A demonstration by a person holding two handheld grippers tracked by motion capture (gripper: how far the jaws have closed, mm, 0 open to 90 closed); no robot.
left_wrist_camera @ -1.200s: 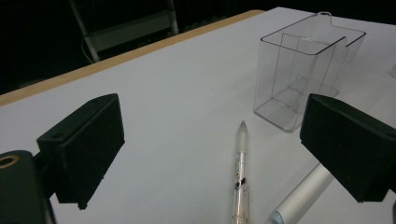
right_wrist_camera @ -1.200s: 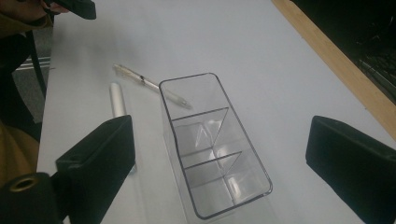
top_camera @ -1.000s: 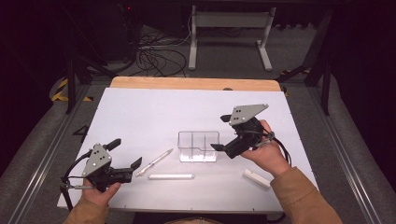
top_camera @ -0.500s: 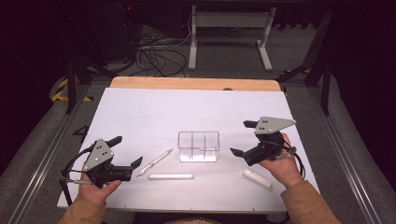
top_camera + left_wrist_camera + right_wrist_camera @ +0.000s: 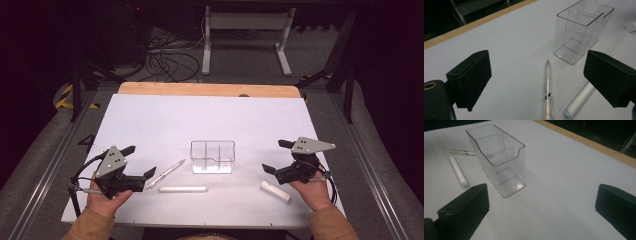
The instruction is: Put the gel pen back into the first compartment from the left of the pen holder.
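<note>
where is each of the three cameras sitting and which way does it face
High view: above the person's side, looking forward and down on the white table; both hands, left gripper and right gripper show.
Left gripper view: rides the left gripper, looks between its jaws at the clear pen, white tube and clear organizer.
Right gripper view: rides the right gripper, faces the organizer between its jaws.
Shared: all three show organizer, pen and tube.
</note>
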